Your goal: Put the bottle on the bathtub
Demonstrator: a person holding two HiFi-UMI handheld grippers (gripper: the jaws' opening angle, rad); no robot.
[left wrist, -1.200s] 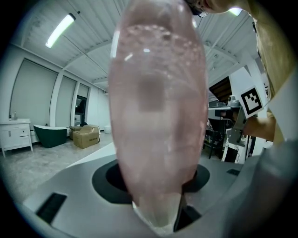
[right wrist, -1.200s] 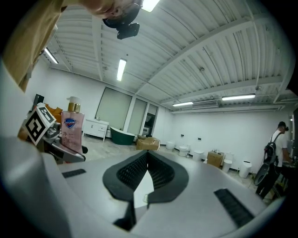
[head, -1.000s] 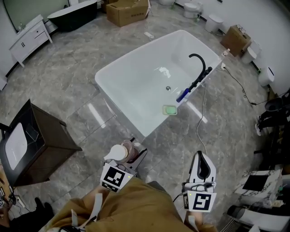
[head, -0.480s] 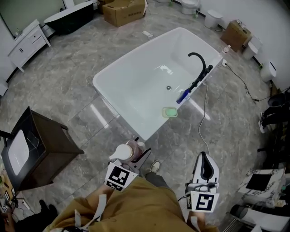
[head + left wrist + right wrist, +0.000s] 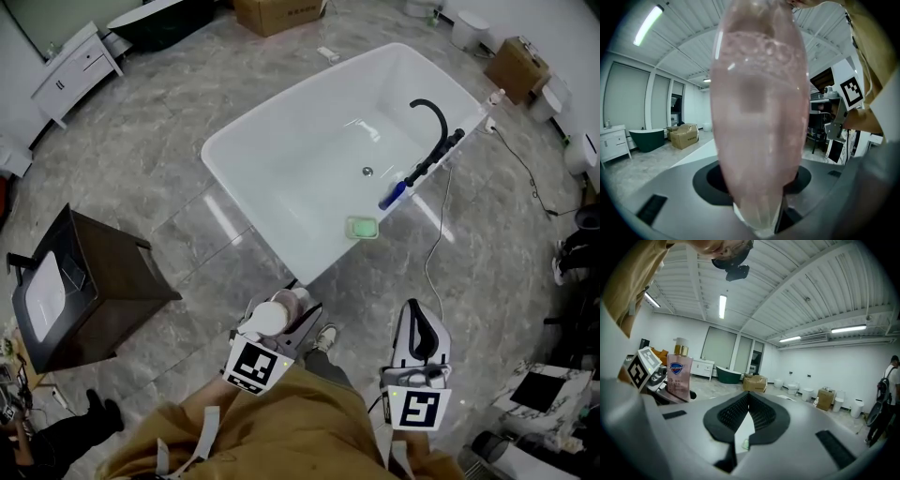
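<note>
Currently the left gripper (image 5: 292,323) is pinching the pink bottle (image 5: 759,117) between its fingers near the bathtub (image 5: 272,131), while the fingers of the right gripper (image 5: 749,398) are pressing together.

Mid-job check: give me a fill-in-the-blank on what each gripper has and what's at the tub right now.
1. The left gripper has its jaws closed on a pink ____ with a white pump top.
2. The right gripper has its jaws together and holds ____.
3. The curved faucet on the bathtub is ____ in colour.
4. The green dish sits on the bathtub's ____.

Missing words: bottle; nothing; black; rim.
</note>
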